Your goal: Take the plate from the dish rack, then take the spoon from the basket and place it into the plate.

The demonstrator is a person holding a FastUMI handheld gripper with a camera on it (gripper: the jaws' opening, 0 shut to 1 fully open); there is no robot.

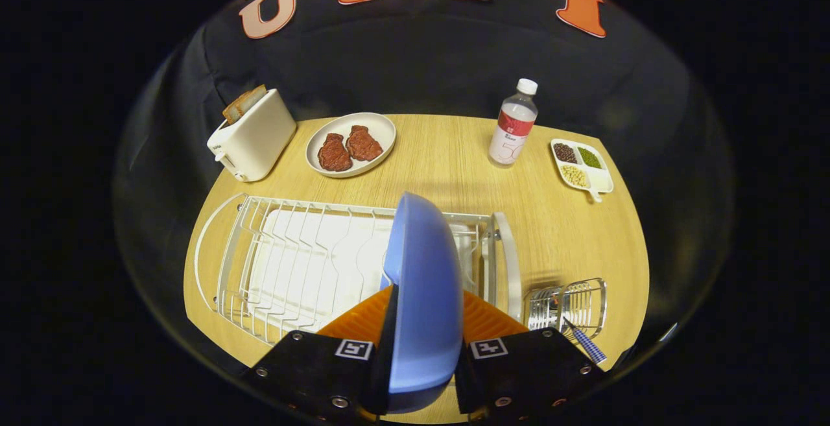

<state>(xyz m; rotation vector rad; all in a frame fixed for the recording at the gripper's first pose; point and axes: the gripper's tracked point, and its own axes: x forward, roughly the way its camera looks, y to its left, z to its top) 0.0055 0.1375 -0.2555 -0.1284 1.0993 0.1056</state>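
The gripper held the blue plate on edge, jaws clamped on it, above the white dish rack. The plate step looked under way; next it needed setting on the wooden surface before fetching the spoon from the wire basket.

A large "50" shows faintly on the bottle label.
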